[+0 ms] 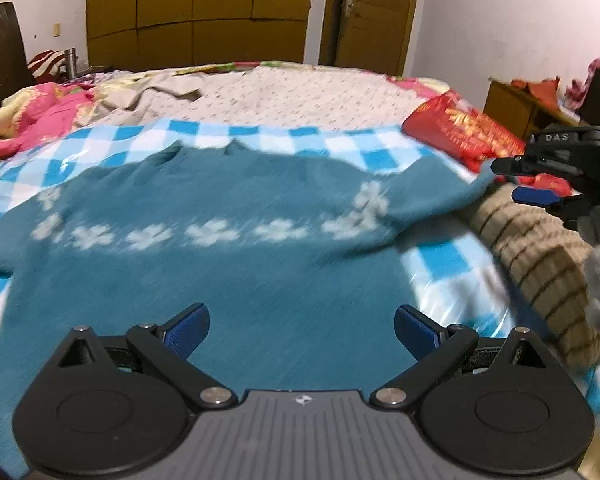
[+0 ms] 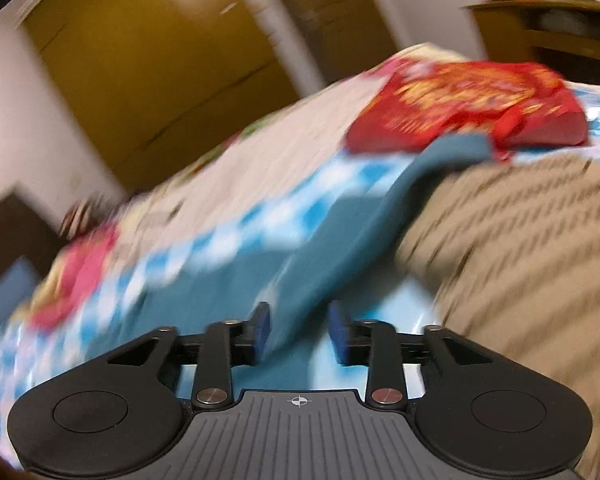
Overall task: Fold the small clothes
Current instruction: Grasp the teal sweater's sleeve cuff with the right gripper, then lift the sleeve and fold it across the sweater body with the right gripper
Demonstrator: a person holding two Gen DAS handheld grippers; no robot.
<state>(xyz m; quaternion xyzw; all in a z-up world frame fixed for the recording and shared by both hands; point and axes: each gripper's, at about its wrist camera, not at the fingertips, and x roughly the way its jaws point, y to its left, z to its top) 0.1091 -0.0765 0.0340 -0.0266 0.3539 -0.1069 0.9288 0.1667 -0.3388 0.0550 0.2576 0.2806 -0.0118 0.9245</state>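
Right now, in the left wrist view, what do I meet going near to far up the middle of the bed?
Open left tongs → teal knitted sweater with white flower band → blue-and-white checked plastic sheet → white small-print bedsheet → brown wooden wardrobe.

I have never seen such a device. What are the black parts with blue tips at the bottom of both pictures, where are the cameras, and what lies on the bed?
There is no robot here: a person holds a two-finger gripper in each hand, and each carries a wide-angle camera looking along its fingers. One picture comes from the left gripper, the other from the right gripper. Both stand open and hold nothing. On the bed, over a blue-and-white checked sheet, lies a teal sweater with white flowers, spread out. One sleeve rests on a beige striped garment. A red package lies behind it.
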